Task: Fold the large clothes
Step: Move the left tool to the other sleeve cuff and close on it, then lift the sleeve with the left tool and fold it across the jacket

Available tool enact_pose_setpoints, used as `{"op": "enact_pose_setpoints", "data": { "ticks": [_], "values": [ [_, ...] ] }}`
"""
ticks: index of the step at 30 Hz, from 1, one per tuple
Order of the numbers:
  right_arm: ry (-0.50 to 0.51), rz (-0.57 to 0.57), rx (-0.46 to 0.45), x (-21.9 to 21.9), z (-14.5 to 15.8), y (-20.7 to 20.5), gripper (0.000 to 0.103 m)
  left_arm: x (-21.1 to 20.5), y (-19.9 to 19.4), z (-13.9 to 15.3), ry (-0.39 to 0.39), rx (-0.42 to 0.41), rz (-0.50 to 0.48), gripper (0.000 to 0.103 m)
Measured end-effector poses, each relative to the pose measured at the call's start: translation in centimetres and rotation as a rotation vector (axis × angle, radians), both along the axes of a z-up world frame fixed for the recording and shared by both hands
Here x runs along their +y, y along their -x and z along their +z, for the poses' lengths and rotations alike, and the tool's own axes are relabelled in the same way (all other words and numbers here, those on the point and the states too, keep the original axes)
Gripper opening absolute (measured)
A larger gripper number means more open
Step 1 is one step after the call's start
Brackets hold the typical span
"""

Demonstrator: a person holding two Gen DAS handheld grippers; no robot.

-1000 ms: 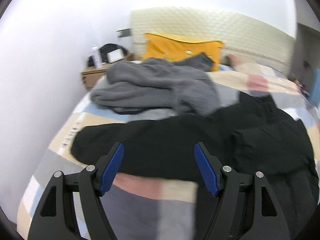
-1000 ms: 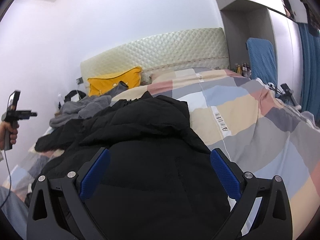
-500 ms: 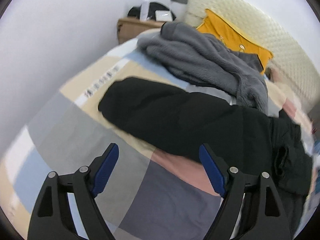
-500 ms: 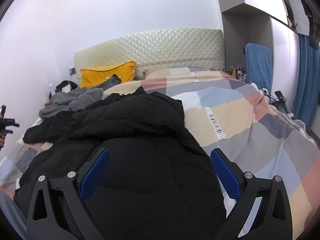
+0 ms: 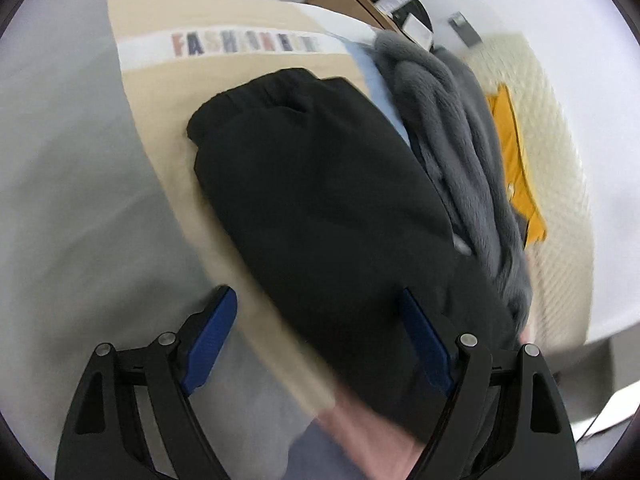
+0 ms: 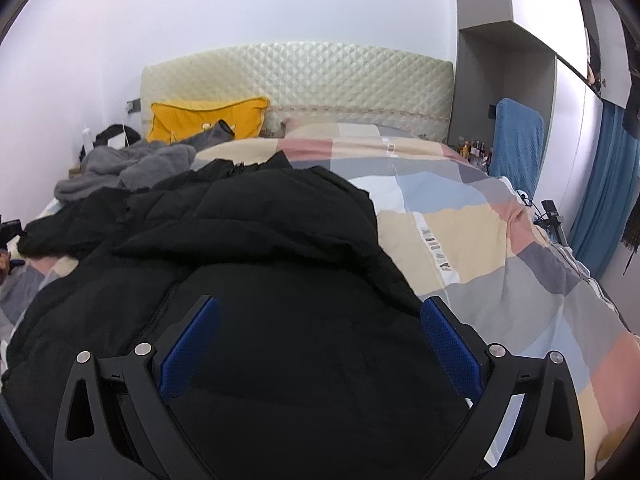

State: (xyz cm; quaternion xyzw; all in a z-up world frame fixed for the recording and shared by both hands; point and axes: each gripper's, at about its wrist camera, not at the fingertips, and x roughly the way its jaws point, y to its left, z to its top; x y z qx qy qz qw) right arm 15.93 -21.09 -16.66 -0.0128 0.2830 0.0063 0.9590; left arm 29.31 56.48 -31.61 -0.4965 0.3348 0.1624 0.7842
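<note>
Left wrist view: left tool (image 5: 318, 320) spread, empty above black jacket sleeve (image 5: 312, 184) on bed (image 5: 168, 152); right tool (image 6: 318, 320) likewise released over jacket body; best pinch cuff edge squarely.

White strip (image 5: 248, 44) on the bed cover (image 5: 160, 92), left wrist view: coloured capitals "FASH…", the remaining letters blurred. Right wrist view: similar white strip (image 6: 434, 248) with lettering, too small to read.
</note>
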Motion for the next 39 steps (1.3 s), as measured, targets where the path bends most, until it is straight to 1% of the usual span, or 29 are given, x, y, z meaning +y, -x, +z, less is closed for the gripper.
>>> {"op": "enact_pose_setpoints", "data": {
  "ticks": [1, 4, 7, 8, 9, 10, 11, 12, 14, 15, 16, 17, 19, 22, 24, 27, 30, 33, 37, 39],
  "values": [
    [-0.013, 0.006, 0.004, 0.2, -0.2, -0.4, 0.101, 0.0, -0.5, 0.0, -0.024, -0.011, 0.002, 0.083],
    [-0.032, 0.025, 0.023, 0.7, -0.7, -1.4, 0.101, -0.9, -2.8, 1.1, -0.154, 0.005, -0.044, 0.083],
    [-0.041, 0.040, 0.053, 1.2, -1.4, -2.2, 0.101, -0.9, -4.1, 1.2, -0.197, 0.018, -0.041, 0.082],
    [-0.046, 0.041, 0.061, 1.3, -1.6, -2.3, 0.101, -1.0, -4.4, 1.2, -0.228, 0.032, -0.025, 0.075],
    [-0.046, 0.042, 0.065, 1.4, -1.7, -2.5, 0.101, -1.1, -4.7, 1.1, -0.261, 0.056, -0.022, 0.072],
    [-0.042, 0.043, 0.066, 1.6, -1.7, -2.5, 0.101, -1.2, -5.0, 1.0, -0.280, 0.068, -0.017, 0.067],
    [-0.036, 0.045, 0.064, 1.7, -1.6, -2.5, 0.101, -1.5, -5.0, 1.1, -0.296, 0.075, -0.004, 0.059],
    [-0.035, 0.050, 0.061, 1.8, -1.5, -2.3, 0.101, -1.7, -5.0, 1.3, -0.299, 0.078, 0.011, 0.054],
    [-0.040, 0.062, 0.049, 2.0, -1.1, -2.0, 0.101, -1.9, -4.8, 1.7, -0.301, 0.086, 0.024, 0.033],
    [-0.046, 0.069, 0.046, 2.0, -1.0, -1.9, 0.101, -2.2, -4.7, 2.1, -0.308, 0.090, 0.019, 0.028],
    [-0.051, 0.074, 0.046, 2.0, -1.0, -1.9, 0.101, -2.8, -4.7, 3.1, -0.334, 0.101, 0.006, 0.019],
    [-0.058, 0.079, 0.050, 1.9, -1.0, -1.9, 0.101, -2.9, -4.6, 3.7, -0.354, 0.107, -0.001, 0.012],
    [-0.076, 0.083, 0.054, 1.6, -1.0, -1.7, 0.101, -3.7, -4.4, 5.7, -0.392, 0.125, -0.009, 0.007],
    [-0.114, 0.105, 0.052, 1.2, -0.6, -1.3, 0.101, -5.2, -4.1, 9.0, -0.457, 0.133, -0.008, 0.005],
    [-0.114, 0.124, 0.037, 1.2, -0.2, -0.8, 0.101, -6.3, -3.2, 11.9, -0.506, 0.109, -0.005, 0.005],
    [-0.109, 0.143, 0.012, 1.2, 0.4, 0.0, 0.101, -8.3, -1.9, 15.7, -0.559, 0.082, -0.014, 0.005],
    [-0.130, 0.171, 0.012, 0.8, 0.7, 0.4, 0.101, -10.4, -1.0, 19.1, -0.591, 0.069, -0.030, 0.005],
    [-0.143, 0.173, 0.014, 0.3, 0.9, 0.8, 0.101, -12.9, -0.4, 22.3, -0.634, 0.043, -0.051, 0.005],
    [-0.155, 0.183, -0.010, -0.5, 1.5, 1.5, 0.101, -16.8, -0.1, 26.2, -0.701, 0.012, -0.080, 0.005],
    [-0.168, 0.187, -0.023, -0.9, 1.8, 2.0, 0.101, -18.7, 0.3, 28.0, -0.710, -0.016, -0.095, 0.005]
  ]
}}
